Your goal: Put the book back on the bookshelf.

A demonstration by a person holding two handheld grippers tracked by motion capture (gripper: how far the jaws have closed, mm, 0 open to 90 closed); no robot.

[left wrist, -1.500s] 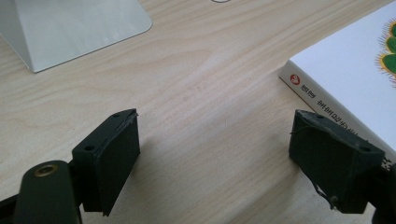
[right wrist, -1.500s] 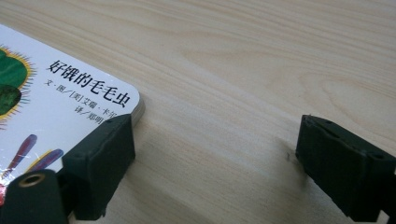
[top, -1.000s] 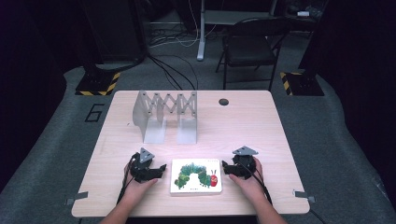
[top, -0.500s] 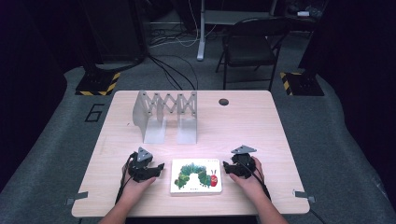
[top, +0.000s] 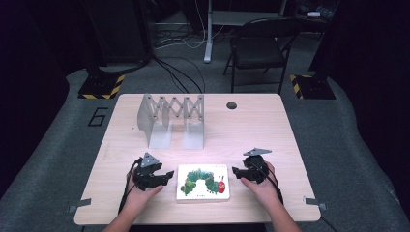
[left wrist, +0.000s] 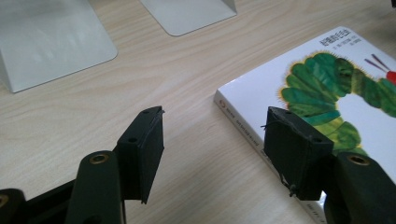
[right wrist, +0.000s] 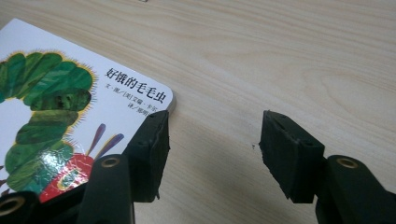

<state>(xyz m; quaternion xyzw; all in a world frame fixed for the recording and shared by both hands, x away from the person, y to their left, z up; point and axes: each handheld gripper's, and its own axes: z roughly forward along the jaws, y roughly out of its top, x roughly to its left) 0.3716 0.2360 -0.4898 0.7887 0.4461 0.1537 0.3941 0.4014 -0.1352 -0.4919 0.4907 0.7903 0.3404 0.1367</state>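
Note:
A white picture book (top: 203, 181) with a green caterpillar on its cover lies flat near the table's front edge. My left gripper (top: 169, 174) hovers just left of it, pointing at its left edge. In the left gripper view (left wrist: 212, 149) the jaws stand apart and have just been closing; one jaw hangs over the book's (left wrist: 336, 74) spine edge without pressing on it. My right gripper (top: 235, 171) hovers at the book's right side. Its jaws (right wrist: 212, 144) have also just been closing, with bare table between them and one jaw over the book's (right wrist: 56, 93) corner.
A grey expanding rack (top: 171, 113) with upright metal plates stands behind the book on the wooden table (top: 256, 125); its base plates (left wrist: 51, 42) lie ahead of my left gripper. A small dark disc (top: 231, 105) sits at the back. A folding chair (top: 258, 48) stands beyond the table.
Both grippers have lifted a little beside the book. The book and the rack have stayed in place.

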